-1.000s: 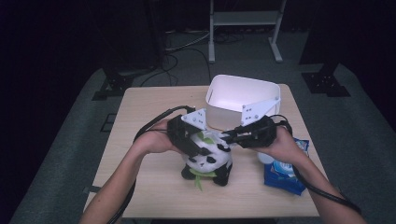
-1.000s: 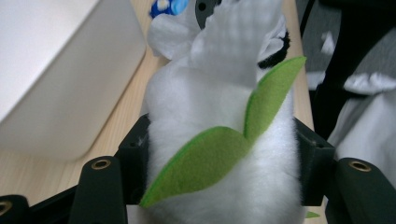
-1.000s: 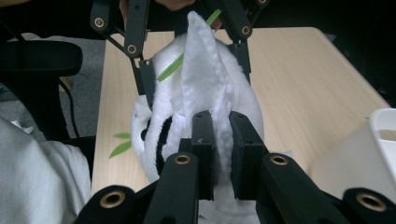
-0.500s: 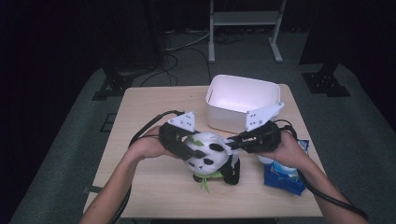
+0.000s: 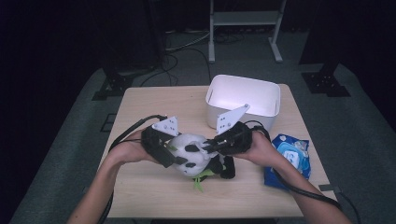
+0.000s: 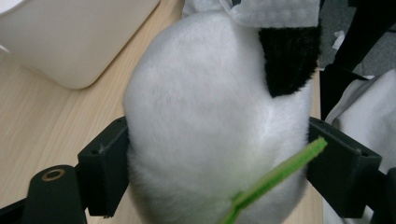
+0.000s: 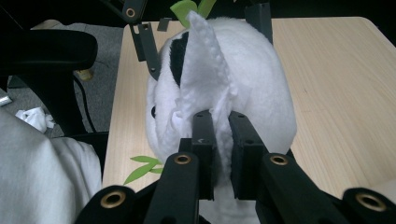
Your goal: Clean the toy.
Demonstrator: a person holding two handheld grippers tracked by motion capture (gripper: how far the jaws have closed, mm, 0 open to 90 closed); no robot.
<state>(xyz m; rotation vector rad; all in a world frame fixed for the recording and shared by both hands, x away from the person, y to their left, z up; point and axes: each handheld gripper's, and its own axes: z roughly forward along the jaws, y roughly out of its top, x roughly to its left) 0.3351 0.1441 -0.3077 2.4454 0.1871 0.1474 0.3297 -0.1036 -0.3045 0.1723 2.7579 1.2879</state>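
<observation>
A black-and-white plush panda (image 5: 191,155) with green leaves (image 5: 200,179) is held low over the near middle of the table (image 5: 154,107). My left gripper (image 5: 177,161) comes in from the left. In the left gripper view its jaws flank the plush's white body (image 6: 210,116) and both pads (image 6: 105,172) touch the fur. These jaws have just been opening with the plush still between them. My right gripper (image 7: 220,119) is shut on a white wipe (image 7: 203,60), which lies against the panda's head (image 7: 261,84).
A white bin (image 5: 275,95) stands at the back right of the table, just behind the hands. A blue wipes pack (image 5: 289,156) lies by the right edge. A person's forearms come in from the near edge.
Both hands and the panda have shifted left and a little toward the near edge. The left jaws stand wider around the plush than before. The right jaws stay shut on the wipe.
</observation>
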